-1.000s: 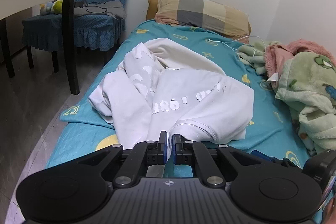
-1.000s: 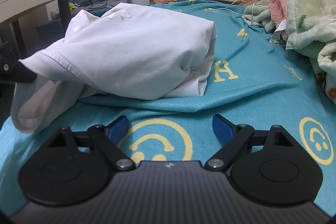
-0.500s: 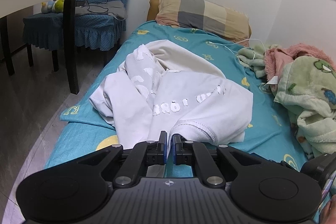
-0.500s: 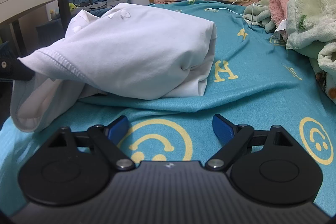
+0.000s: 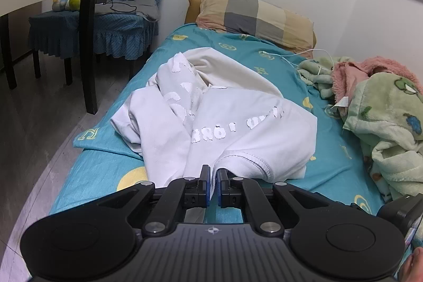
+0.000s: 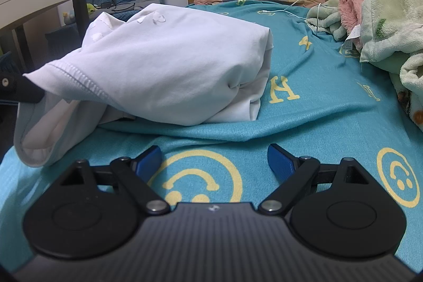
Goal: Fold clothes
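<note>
One white shirt (image 5: pixel 211 123) (hem pinched), two tongs, one pillow (image 5: pixel 253 15).

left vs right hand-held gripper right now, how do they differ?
The left hand-held gripper is shut, its blue pads pinching the stitched hem of the crumpled white cotton T-shirt; the right hand-held gripper stands wide open and empty. The left holds the hem lifted; the right sits over the bare teal smiley-print bedsheet. Both are black with blue pads.
</note>
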Tool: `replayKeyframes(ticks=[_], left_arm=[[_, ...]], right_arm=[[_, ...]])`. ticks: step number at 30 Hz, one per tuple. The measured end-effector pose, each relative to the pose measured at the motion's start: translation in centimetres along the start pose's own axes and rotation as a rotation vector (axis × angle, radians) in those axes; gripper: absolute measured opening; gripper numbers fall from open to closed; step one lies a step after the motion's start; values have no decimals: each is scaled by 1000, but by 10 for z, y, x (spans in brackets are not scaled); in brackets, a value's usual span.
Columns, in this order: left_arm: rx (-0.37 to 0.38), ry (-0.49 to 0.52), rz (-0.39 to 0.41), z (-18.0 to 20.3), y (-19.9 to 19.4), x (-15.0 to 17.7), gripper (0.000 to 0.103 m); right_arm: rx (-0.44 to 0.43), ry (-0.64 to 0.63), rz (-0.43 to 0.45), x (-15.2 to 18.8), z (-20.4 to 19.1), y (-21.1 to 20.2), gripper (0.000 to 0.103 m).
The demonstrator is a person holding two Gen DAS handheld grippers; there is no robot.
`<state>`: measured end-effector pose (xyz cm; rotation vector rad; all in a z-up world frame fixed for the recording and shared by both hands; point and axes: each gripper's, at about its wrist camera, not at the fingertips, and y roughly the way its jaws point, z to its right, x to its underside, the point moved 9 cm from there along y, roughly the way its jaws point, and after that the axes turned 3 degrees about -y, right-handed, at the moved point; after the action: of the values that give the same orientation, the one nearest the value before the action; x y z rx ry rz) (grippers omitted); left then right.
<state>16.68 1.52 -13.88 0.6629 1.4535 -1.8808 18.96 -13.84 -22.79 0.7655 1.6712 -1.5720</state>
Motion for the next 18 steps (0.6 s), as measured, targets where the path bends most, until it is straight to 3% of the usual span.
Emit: replayKeyframes(ticks=[18], left_arm=[[-16,11,5,0,1,-1,5]], right_arm=[[0,0,0,0,0,0,89]])
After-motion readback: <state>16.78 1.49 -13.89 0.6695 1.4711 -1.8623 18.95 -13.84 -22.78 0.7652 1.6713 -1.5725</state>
